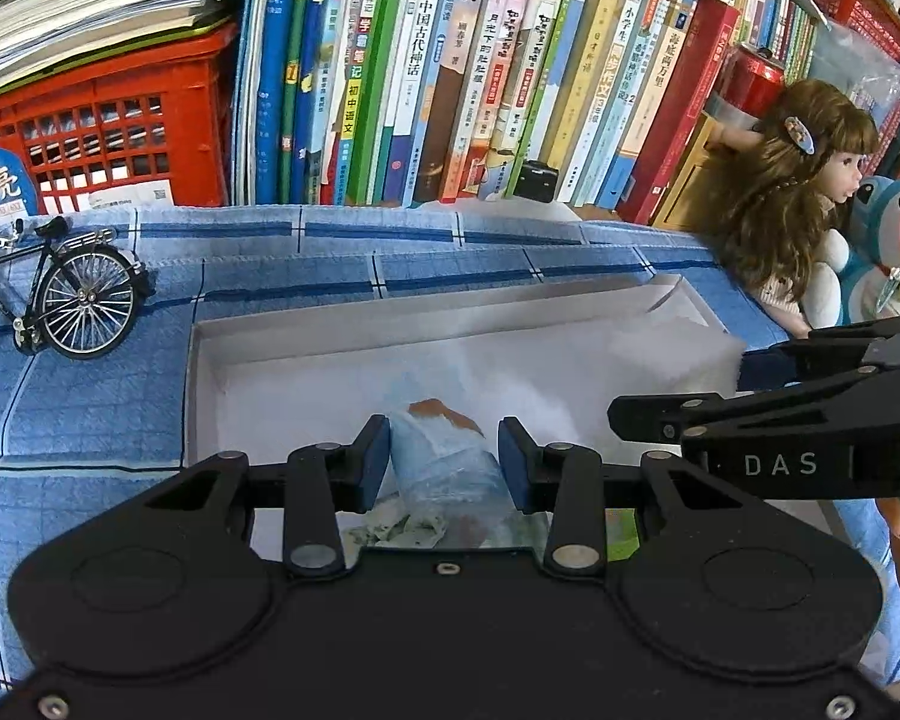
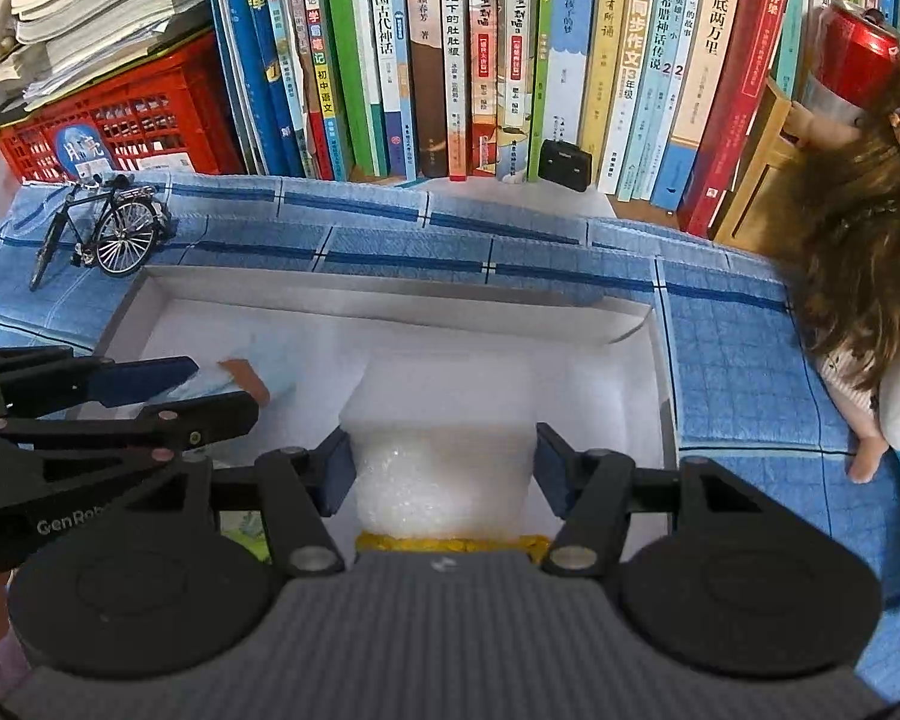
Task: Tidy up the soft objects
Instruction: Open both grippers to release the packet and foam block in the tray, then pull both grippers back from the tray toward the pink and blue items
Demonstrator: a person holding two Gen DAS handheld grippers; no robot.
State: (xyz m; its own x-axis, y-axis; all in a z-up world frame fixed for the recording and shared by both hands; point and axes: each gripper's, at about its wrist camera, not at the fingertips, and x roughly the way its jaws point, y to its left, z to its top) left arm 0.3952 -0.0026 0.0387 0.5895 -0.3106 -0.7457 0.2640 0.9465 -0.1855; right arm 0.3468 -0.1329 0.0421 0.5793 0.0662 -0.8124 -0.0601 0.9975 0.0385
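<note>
Left wrist view: the left tongs point(image 1: 443, 459) are clamped on a blue roll point(image 1: 441, 456) over the white box point(image 1: 210, 360); the neighbouring tool reads "DAS". In the right wrist view, the right tongs point(image 2: 444, 468) are clamped on a white foam block point(image 2: 444, 480) inside the same box; the other tool reads "GenRob". Book spines point(image 2: 717, 18) show "海底两万里" and "小学生".
</note>
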